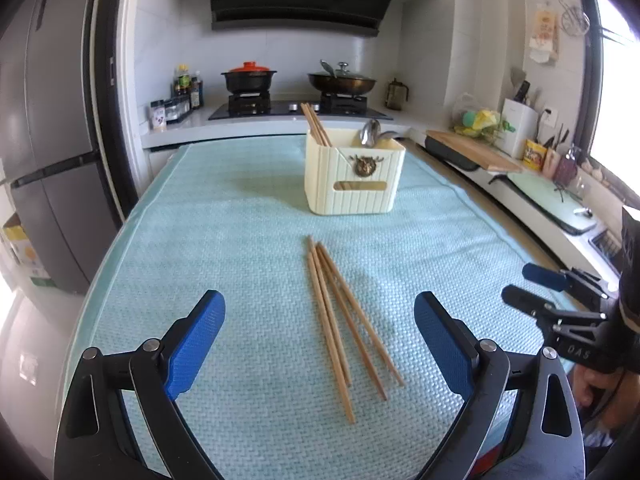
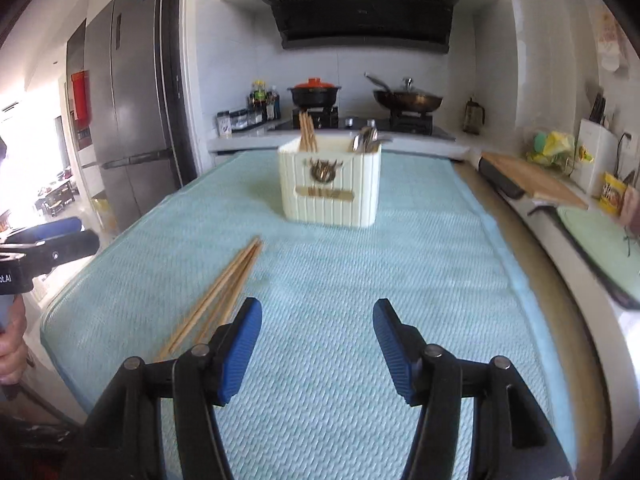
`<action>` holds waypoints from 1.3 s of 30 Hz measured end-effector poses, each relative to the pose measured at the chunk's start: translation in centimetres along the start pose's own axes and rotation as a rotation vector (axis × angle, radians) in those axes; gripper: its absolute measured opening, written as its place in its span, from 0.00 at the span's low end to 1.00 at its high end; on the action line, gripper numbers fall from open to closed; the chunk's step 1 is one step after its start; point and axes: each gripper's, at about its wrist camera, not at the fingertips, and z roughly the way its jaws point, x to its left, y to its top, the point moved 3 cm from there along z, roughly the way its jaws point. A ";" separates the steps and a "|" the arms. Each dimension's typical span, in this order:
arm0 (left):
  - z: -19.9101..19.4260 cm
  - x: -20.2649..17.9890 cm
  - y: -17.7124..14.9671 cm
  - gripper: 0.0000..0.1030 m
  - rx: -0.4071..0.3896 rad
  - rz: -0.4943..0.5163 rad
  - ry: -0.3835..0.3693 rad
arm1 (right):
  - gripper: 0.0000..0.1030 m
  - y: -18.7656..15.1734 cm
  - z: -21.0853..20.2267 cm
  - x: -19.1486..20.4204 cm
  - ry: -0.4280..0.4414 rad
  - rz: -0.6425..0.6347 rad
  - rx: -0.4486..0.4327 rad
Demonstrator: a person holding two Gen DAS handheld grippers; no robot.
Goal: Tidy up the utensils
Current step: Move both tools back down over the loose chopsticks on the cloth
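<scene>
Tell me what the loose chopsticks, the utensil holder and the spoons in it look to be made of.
Loose chopsticks: likely bamboo or wood, going by the matte tan colour without shine. Utensil holder: probably moulded plastic, cream, with ribbed walls and a brassy emblem on the front. Spoons: metal, likely stainless steel, with a bright silver reflective surface.

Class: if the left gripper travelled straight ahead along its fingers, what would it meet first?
Probably the loose chopsticks lying on the mat, between the open left gripper fingers. If it passes above them, the cream holder comes next. Height over the mat is unclear.
</scene>
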 end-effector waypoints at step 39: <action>7.0 5.3 -5.1 0.99 0.203 -0.152 0.129 | 0.22 -0.3 10.2 5.6 0.173 -0.021 0.204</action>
